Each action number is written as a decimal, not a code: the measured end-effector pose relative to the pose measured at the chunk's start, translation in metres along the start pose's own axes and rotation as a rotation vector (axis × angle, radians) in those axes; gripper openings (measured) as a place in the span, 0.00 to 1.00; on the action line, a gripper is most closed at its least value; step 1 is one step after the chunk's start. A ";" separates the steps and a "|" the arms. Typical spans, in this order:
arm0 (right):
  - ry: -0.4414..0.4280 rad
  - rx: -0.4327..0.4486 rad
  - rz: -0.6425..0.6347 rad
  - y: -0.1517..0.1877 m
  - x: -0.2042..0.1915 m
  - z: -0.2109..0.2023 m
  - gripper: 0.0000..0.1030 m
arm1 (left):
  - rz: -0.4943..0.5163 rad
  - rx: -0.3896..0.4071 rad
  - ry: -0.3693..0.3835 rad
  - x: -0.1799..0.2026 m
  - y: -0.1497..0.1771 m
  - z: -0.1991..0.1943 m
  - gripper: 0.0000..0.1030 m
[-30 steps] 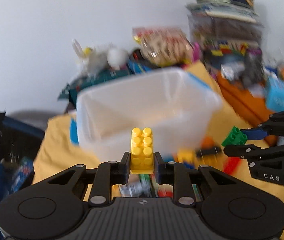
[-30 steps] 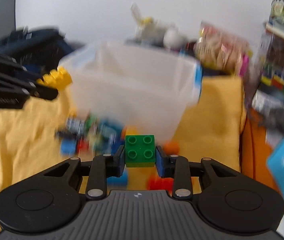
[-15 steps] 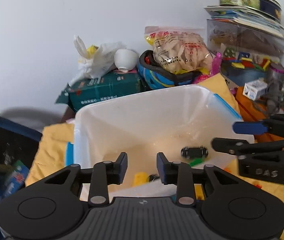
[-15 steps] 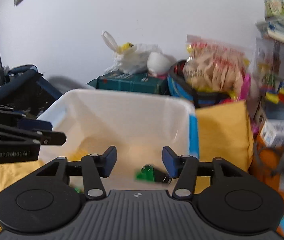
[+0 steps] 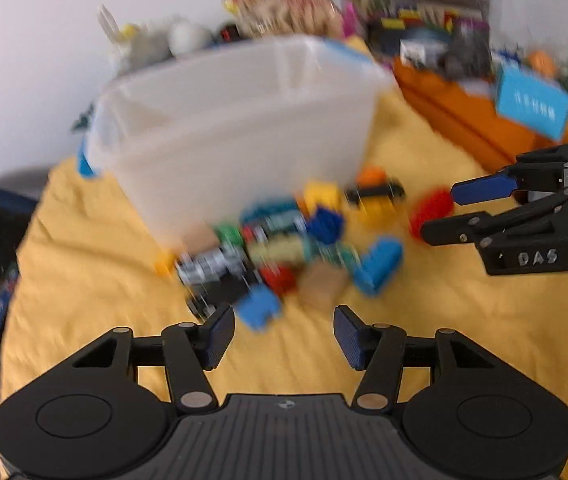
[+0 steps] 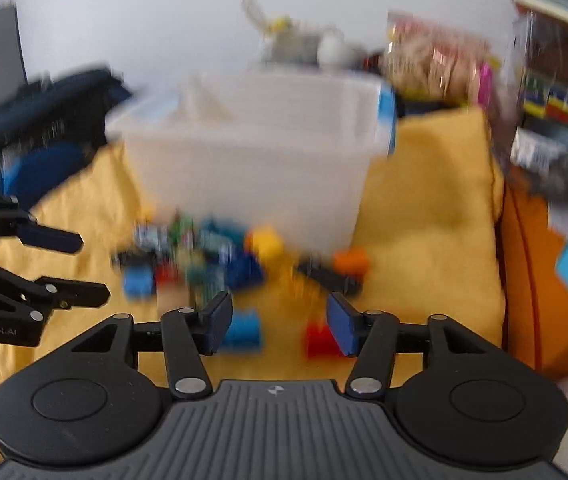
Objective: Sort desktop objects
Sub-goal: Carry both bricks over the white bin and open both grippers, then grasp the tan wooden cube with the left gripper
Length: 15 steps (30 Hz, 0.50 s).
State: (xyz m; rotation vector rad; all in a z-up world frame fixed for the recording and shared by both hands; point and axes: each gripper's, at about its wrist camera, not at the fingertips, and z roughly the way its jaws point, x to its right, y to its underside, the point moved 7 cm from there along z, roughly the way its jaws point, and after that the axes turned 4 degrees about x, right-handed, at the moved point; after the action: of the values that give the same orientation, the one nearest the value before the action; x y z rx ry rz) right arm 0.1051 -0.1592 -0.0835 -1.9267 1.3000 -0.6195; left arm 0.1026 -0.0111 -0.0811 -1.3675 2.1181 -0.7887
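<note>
A: While the left wrist view blurs, the left gripper [image 5: 284, 334] is opening with nothing between its jaws — the brick pile [image 5: 291, 248] lies just before the white bin [image 5: 224, 128].

B: Right wrist view: the right gripper [image 6: 280, 326] is parted, empty — the bricks' pointing is too smeared to tell.

Both wrist views angled down, near shared brick pile [image 5: 295, 248]
</note>
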 end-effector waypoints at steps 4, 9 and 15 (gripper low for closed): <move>-0.026 -0.058 -0.010 0.024 -0.014 0.001 0.51 | 0.005 -0.018 0.038 0.014 0.006 0.008 0.57; -0.031 -0.071 -0.009 0.040 -0.022 -0.006 0.50 | 0.097 0.004 0.031 0.020 -0.010 0.029 0.51; -0.014 -0.069 0.005 0.048 -0.024 -0.022 0.51 | 0.113 -0.037 0.093 0.021 -0.023 0.059 0.47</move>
State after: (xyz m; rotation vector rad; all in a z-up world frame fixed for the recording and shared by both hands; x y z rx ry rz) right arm 0.0528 -0.1545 -0.1073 -1.9790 1.3334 -0.5648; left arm 0.1490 -0.0496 -0.1088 -1.2385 2.2705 -0.7847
